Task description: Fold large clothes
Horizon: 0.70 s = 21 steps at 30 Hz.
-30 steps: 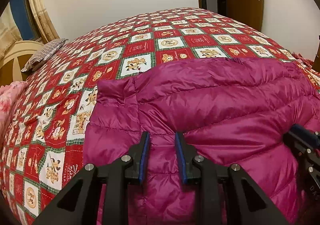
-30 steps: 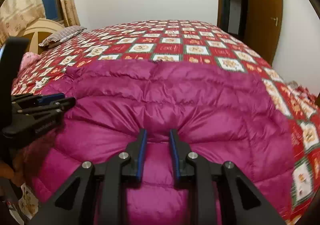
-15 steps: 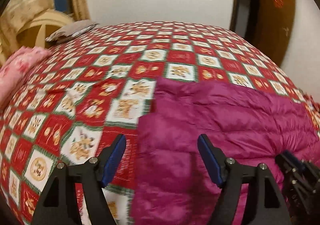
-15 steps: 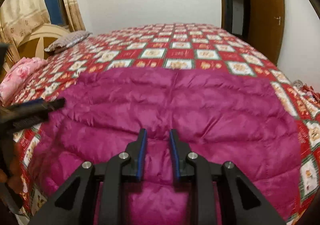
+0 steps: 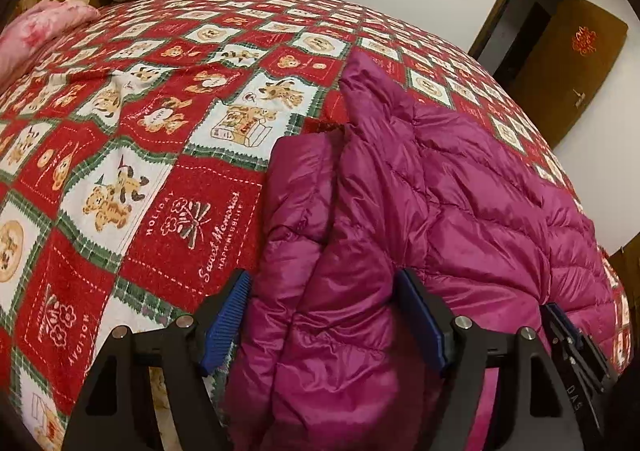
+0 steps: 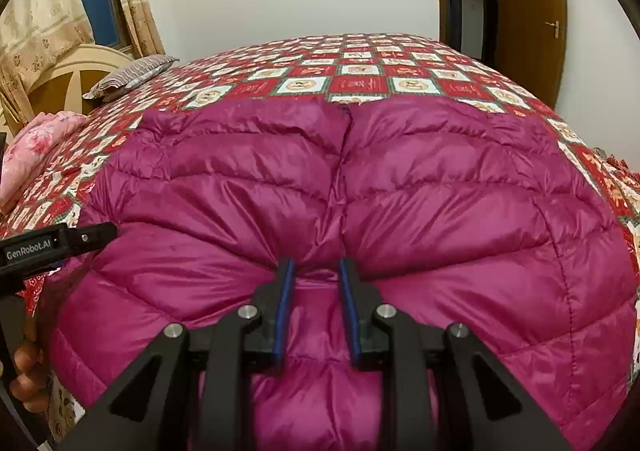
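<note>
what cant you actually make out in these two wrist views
- Near edge of the magenta quilted down jacket: right wrist view, cut off by the bottom edge and covered by the right gripper.
- Jacket's left side layers: left wrist view, bunched between the open left gripper jaws; sleeve or body, cannot tell.
- Small print on the red checked bear-print bedspread: far squares too small.
- Person's hand: mostly cropped by the left edge.

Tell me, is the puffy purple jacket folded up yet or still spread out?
Mostly spread out. The magenta quilted puffer jacket lies wide across the red teddy-bear patterned bedspread; only its left sleeve is tucked alongside.
</note>
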Tool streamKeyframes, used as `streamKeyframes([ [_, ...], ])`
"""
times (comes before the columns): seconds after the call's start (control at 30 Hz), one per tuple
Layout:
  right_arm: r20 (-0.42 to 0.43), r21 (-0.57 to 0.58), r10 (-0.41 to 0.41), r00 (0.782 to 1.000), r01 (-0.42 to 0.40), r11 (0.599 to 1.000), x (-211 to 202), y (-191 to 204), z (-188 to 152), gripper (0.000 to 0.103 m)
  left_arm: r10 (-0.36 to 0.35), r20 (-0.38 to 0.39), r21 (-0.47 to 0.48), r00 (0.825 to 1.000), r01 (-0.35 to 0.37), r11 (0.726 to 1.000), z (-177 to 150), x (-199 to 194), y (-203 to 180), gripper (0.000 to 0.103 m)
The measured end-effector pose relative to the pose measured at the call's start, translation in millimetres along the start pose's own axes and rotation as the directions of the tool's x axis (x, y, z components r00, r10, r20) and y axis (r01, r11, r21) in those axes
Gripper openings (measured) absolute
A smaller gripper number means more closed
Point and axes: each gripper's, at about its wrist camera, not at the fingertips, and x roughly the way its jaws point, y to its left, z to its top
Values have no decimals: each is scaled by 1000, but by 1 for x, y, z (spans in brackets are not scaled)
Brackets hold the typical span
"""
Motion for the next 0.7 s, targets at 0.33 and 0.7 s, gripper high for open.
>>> streamKeyframes([
  [0.33,-2,-5,-3,1000,3,1000,1,0,0,26,-190,26,-94,981,192,977,-17,-15,28,76],
  [0.7,-3,-7,-5,1000,5,1000,2,0,1,26,-277,3,-58,961,277,959,-6,-7,4,37],
])
